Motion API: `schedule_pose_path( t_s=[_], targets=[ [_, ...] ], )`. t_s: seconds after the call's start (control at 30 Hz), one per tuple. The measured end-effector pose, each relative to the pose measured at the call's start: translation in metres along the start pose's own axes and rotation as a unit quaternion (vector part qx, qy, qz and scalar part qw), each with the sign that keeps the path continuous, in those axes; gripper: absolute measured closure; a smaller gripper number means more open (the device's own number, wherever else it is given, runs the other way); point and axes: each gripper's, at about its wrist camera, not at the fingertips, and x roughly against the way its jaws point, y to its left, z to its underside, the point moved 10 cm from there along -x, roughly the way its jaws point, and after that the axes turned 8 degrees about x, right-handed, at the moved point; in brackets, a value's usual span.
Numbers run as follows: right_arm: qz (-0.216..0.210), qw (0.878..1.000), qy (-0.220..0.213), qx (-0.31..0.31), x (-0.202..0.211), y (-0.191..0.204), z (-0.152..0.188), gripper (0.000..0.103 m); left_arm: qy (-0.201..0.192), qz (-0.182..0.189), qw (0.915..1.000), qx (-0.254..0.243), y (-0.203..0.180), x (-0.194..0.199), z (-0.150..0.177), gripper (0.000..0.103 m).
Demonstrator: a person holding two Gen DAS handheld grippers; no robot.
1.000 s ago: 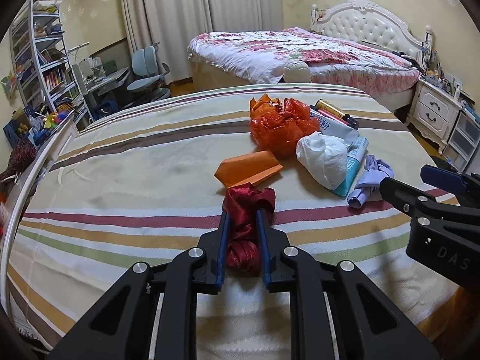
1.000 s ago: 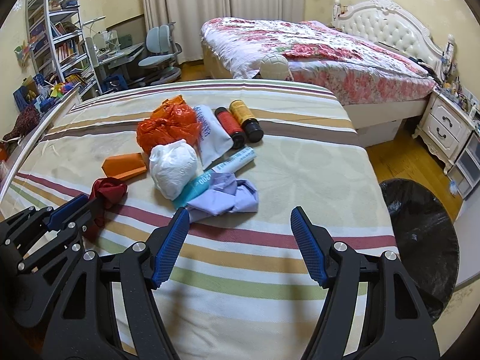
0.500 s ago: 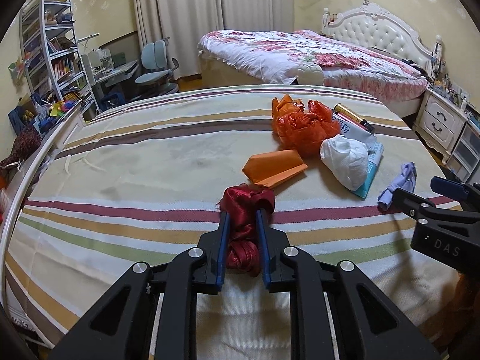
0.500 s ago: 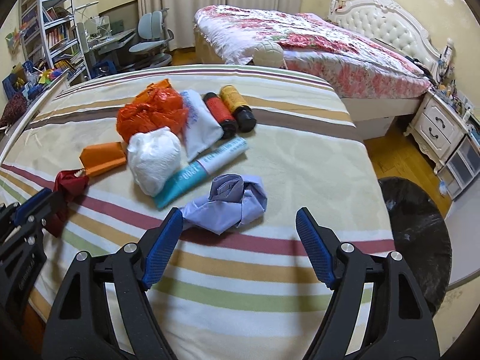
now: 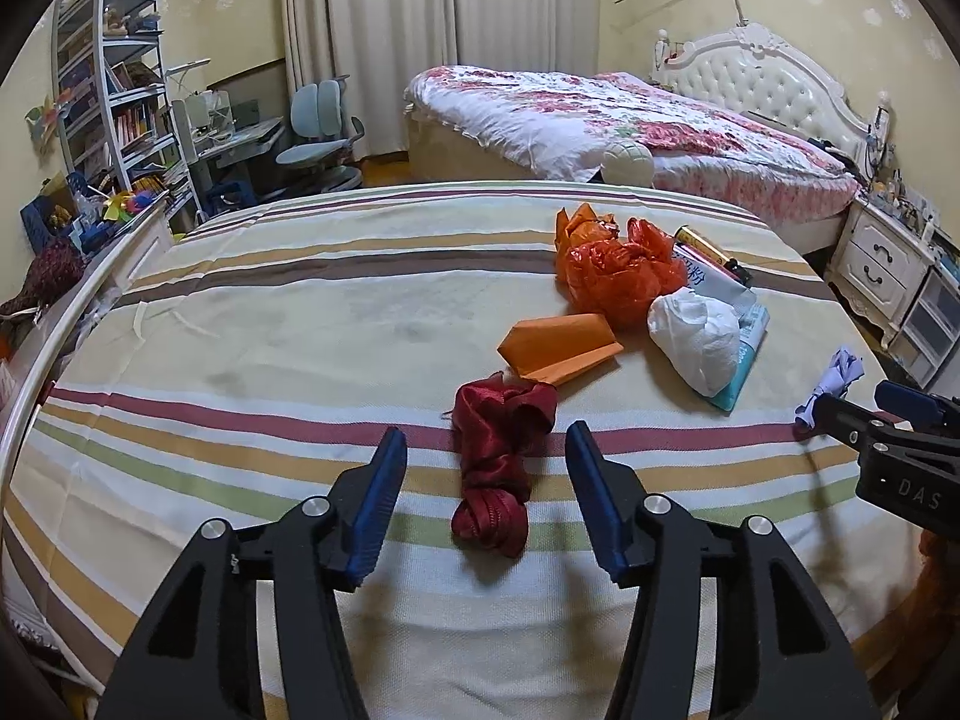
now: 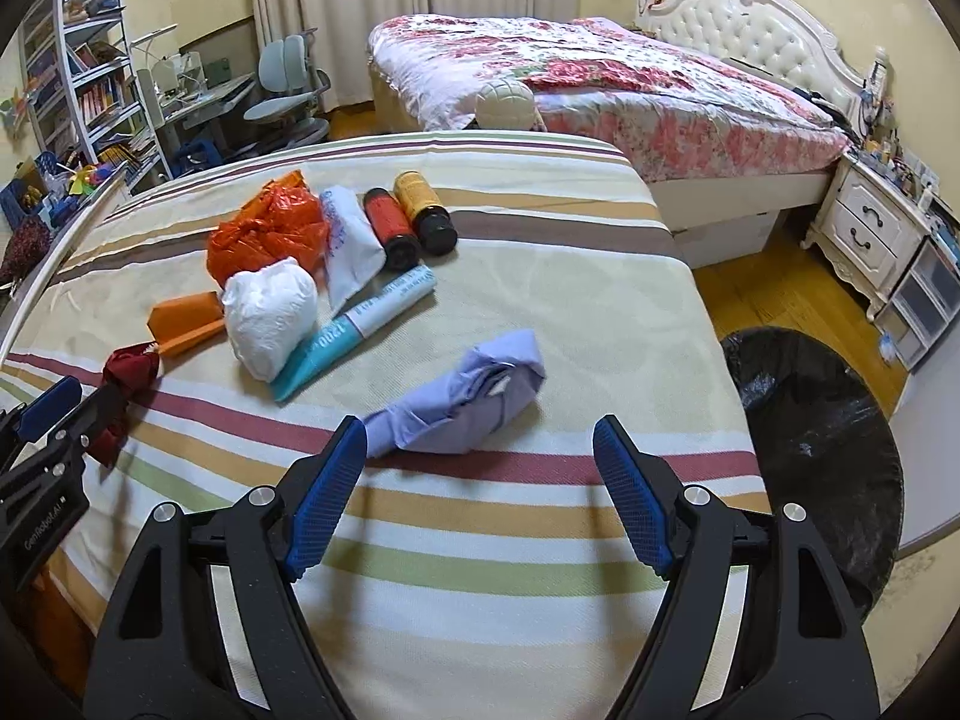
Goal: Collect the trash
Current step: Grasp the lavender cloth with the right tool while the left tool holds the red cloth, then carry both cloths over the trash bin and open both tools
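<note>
- Bedroom setting; trash lies on a striped bed cover (image 5: 252, 312), with a second, floral bed (image 5: 600, 114) beyond it.
- Progress: early, by my judgement. No item shows inside the black-lined bin (image 6: 822, 420) on the floor, right of the bed.
- Left on the cover: red cloth scrap (image 5: 495, 462), orange folded paper (image 5: 561, 342), orange plastic bag (image 5: 618, 273), white crumpled bag (image 5: 696, 336), teal-and-white tube (image 6: 354, 330), white printed pouch (image 6: 351, 246), two dark-capped bottles (image 6: 414, 219), lilac cloth wad (image 6: 468, 399).
- Left tool (image 5: 486, 492): jaws opening, about half spread; red cloth scrap lies between them on the cover, pads clear of it. Nothing held.
- Right tool (image 6: 480, 486): wide open, empty; lilac cloth wad sits just beyond, left tip near its tail.
- Versus a second ago: left tool was clamped on the red scrap, now released. Right tool has opened slightly wider and closed in on the lilac wad.
</note>
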Motion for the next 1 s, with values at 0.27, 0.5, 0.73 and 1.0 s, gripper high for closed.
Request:
schedule_pose_path(
  t_s=[0.27,0.5,0.73,1.0],
  targets=[
    [-0.002,1.000,0.017,0.020,-0.012,0.005,0.004,0.040,0.014,0.004,0.9999,0.006,0.005,-0.005,0.002,0.036],
    [-0.009,1.000,0.015,0.024,-0.007,0.006,0.008,0.059,0.034,0.006,0.9994,-0.008,0.002,-0.013,0.007,0.052],
    [-0.014,1.000,0.009,0.021,-0.004,0.005,0.010,0.071,0.045,0.028,0.9986,-0.007,-0.001,-0.014,0.013,0.080],
    [-0.027,0.999,0.006,0.018,-0.001,0.006,0.011,0.081,0.024,0.030,0.9993,-0.004,-0.001,-0.003,0.010,0.081]
  ],
)
